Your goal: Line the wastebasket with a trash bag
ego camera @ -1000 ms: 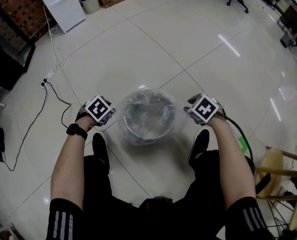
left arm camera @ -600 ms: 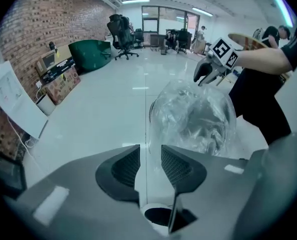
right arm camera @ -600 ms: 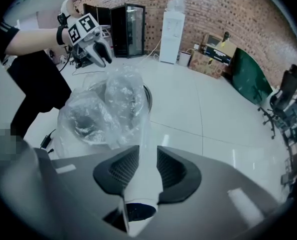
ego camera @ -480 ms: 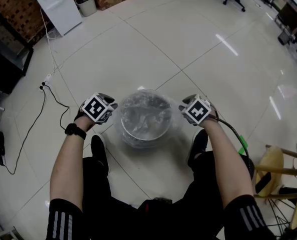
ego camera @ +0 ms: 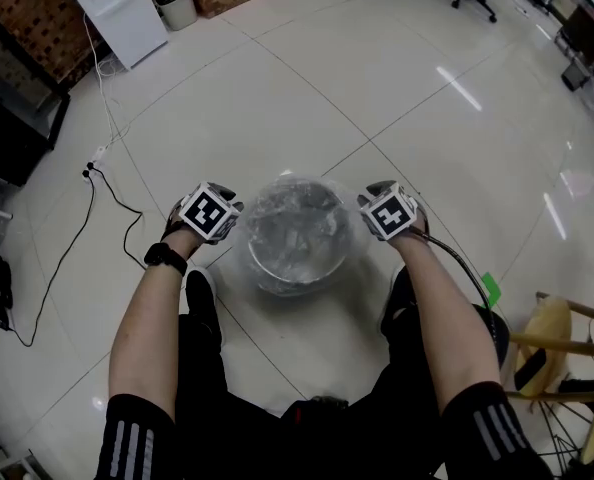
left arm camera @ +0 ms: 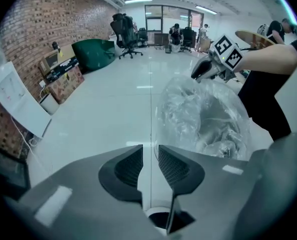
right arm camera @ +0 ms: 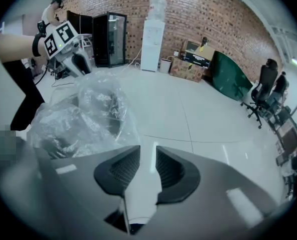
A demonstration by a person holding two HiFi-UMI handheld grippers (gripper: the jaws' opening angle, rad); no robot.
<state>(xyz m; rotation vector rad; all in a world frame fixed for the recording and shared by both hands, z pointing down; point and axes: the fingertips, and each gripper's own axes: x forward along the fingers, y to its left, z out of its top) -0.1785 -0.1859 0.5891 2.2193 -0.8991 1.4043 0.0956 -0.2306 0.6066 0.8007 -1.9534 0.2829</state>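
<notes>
Head view: the wastebasket (ego camera: 295,258) stands on the pale tiled floor (ego camera: 377,88) just ahead of the person's feet, and the clear trash bag (ego camera: 299,206) lies crumpled over its mouth and down its outer wall. The left gripper (ego camera: 217,218) sits at the basket's left rim and the right gripper (ego camera: 383,214) at its right rim, both tilted steeply down, close to the film. A black cable (ego camera: 112,196) runs across the floor to the left, well apart from the basket. Left gripper view: the jaws have just been closing and stand a narrow gap apart. Only floor shows through the gap, and the pads press on nothing. The bag's film bulges just to the right of the right-hand jaw tip, with the other gripper at its far edge. Right gripper view: these jaws have also just been closing and stand a narrow gap apart, with bare floor showing between them. The bag lies to their left and the dark basket rim is visible through the film. A white water dispenser (right arm camera: 152,34) stands against the brick wall (right arm camera: 213,14) behind.
</notes>
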